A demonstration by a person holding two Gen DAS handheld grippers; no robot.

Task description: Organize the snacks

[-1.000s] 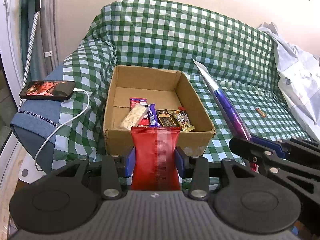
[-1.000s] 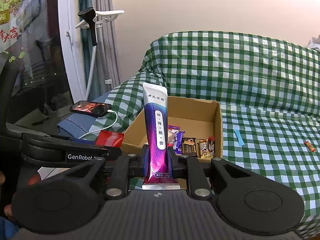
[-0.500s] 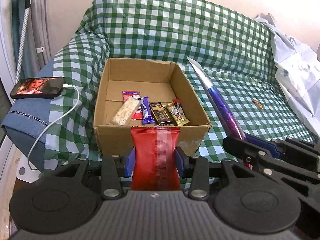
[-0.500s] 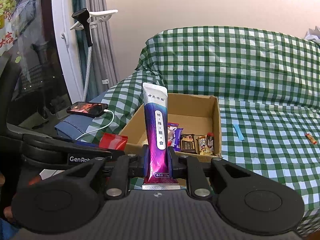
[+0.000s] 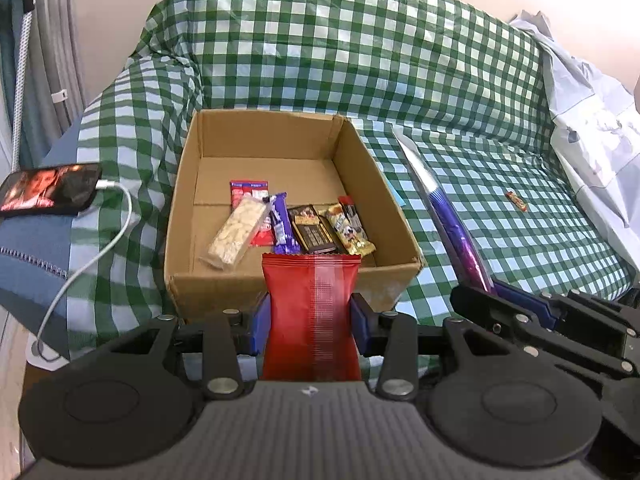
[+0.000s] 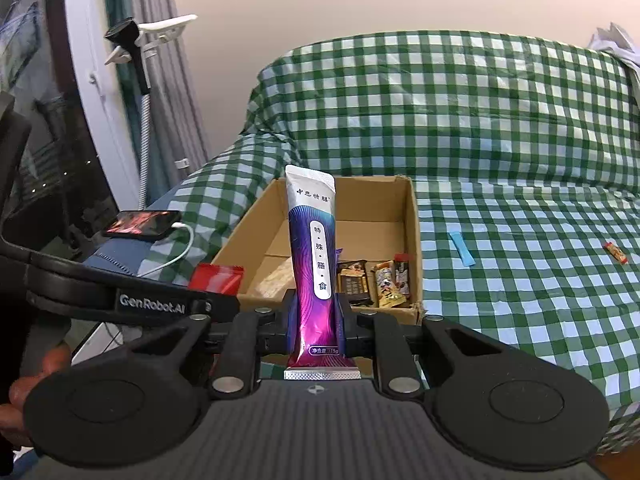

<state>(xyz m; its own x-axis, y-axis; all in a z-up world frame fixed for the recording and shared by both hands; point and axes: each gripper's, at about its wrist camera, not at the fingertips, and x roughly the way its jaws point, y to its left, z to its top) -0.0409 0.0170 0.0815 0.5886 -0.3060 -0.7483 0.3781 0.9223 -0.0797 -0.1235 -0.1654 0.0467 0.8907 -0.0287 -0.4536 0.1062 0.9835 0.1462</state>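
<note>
Between the left gripper's [image 5: 311,322] blue pads sits a red snack packet [image 5: 311,312], clamped upright. Just ahead lies the cardboard box [image 5: 280,280] of bars. Right of it, the right gripper [image 6: 316,326] pinches a purple-and-white sachet [image 6: 314,256], seemingly tight.

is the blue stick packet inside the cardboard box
No, the blue stick packet lies on the checked cloth to the right of the cardboard box, outside its wall.
</note>
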